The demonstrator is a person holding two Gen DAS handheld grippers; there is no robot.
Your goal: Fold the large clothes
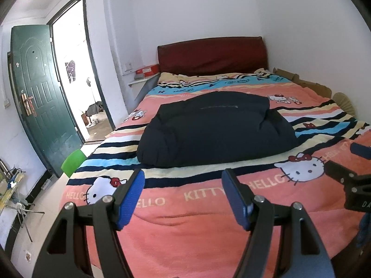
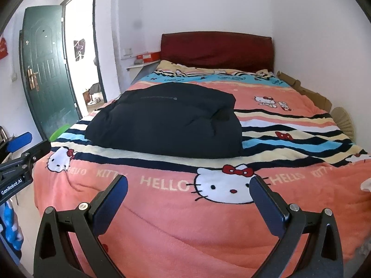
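1. The bed (image 1: 208,220) is filling both views, its pink cartoon-cat blanket (image 2: 176,229) spreading right up to the dark red headboard (image 1: 212,55) against the white wall.
2. The coat (image 1: 215,129) is lying folded into a dark, puffy bundle on the middle of the blanket, sitting across the striped band, well apart from both grippers and touched by nothing.
3. The green door (image 1: 44,102) is standing open at the left, daylight pouring through the doorway beside it.
4. The left gripper (image 1: 183,192) is hovering over the near edge of the bed, its blue-padded fingers spread wide and gripping nothing, only blanket showing between them.
5. The right gripper (image 2: 189,191) is hanging over the same near edge, jaws likewise standing wide apart and empty, the cat face showing between them.
6. Each gripper is peeking into the other's view at the frame edge, the two sitting side by side short of the coat.
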